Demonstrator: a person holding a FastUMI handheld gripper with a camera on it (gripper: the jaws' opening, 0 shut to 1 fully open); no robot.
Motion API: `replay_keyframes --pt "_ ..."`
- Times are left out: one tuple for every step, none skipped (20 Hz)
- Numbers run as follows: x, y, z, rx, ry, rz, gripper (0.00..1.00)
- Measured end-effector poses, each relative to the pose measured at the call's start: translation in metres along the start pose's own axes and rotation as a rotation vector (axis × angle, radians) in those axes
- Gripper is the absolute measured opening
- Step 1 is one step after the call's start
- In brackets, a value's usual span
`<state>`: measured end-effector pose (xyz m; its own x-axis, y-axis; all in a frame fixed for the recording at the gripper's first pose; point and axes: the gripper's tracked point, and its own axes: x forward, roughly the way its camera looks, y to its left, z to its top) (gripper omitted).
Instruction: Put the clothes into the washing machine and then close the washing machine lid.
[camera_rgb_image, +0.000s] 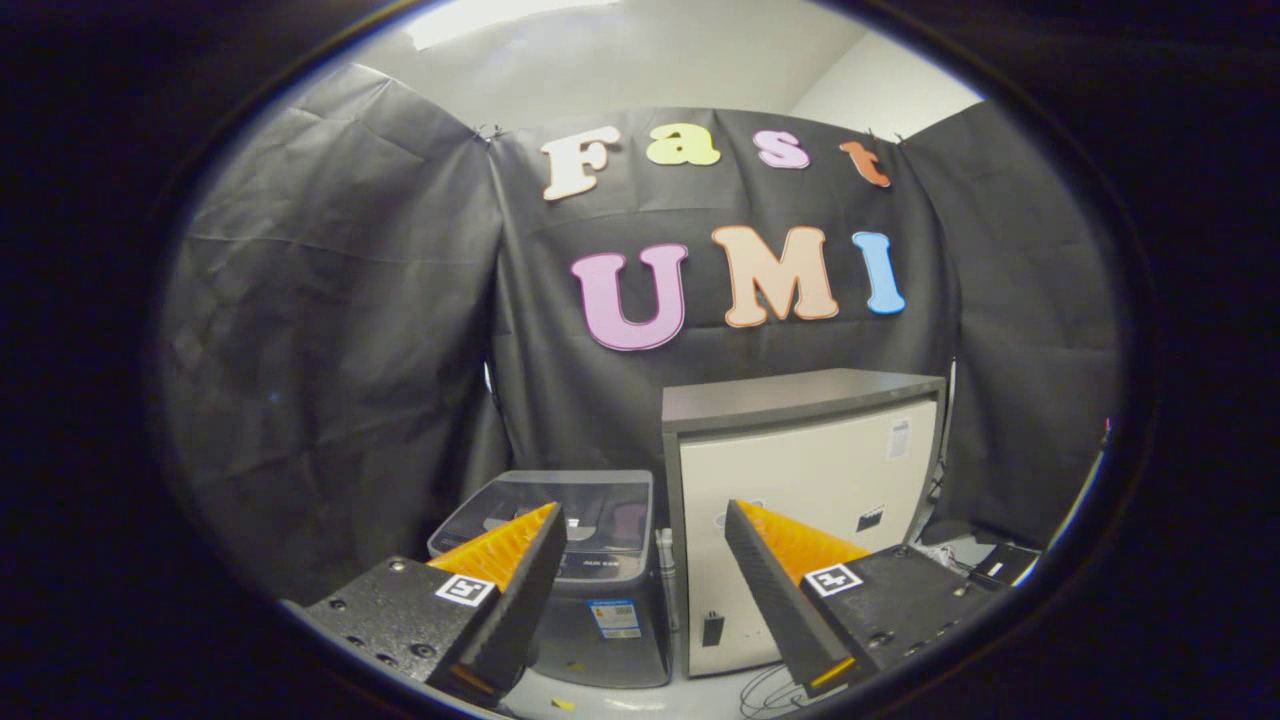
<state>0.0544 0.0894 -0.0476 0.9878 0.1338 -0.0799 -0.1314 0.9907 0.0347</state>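
A small grey top-loading washing machine (585, 560) stands on the floor beyond my fingers, its dark see-through lid (570, 515) lying flat and shut. My gripper (645, 512) is open, held well back from the machine, with nothing between its fingers. The left fingertip overlaps the lid's near part in the view. No clothes can be made out.
A cream cabinet with a dark top (810, 480) stands right beside the washing machine, to its right. Cables (770, 690) lie on the floor in front of the cabinet. Dark items (1000, 565) sit on the floor at the far right. Black cloth walls close the booth.
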Motion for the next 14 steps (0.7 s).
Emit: replay_keyframes --pt "0.0 -0.002 -0.006 0.0 0.015 0.0 0.97" --pt "0.0 -0.004 -0.01 0.003 0.029 0.001 0.97" --pt "0.0 -0.008 -0.008 -0.003 0.03 -0.006 0.97" --pt "-0.003 -0.013 -0.003 -0.009 0.017 -0.02 0.97" --pt "-0.007 -0.02 0.006 -0.019 -0.009 -0.038 0.97" --pt "-0.009 -0.024 0.013 -0.019 -0.037 -0.051 0.97" --pt "-0.012 -0.024 0.02 -0.023 -0.064 -0.054 0.97" --pt "-0.015 -0.022 0.027 -0.024 -0.097 -0.052 0.97" --pt "-0.018 -0.021 0.035 -0.023 -0.125 -0.054 0.97" --pt "-0.02 -0.02 0.04 -0.023 -0.15 -0.053 0.97" --pt "-0.023 -0.017 0.045 -0.018 -0.167 -0.048 0.96" --pt "-0.025 -0.015 0.047 -0.015 -0.178 -0.044 0.96" --pt "-0.027 -0.012 0.049 -0.009 -0.179 -0.038 0.96" --pt "-0.026 -0.01 0.051 -0.01 -0.188 -0.035 0.96"
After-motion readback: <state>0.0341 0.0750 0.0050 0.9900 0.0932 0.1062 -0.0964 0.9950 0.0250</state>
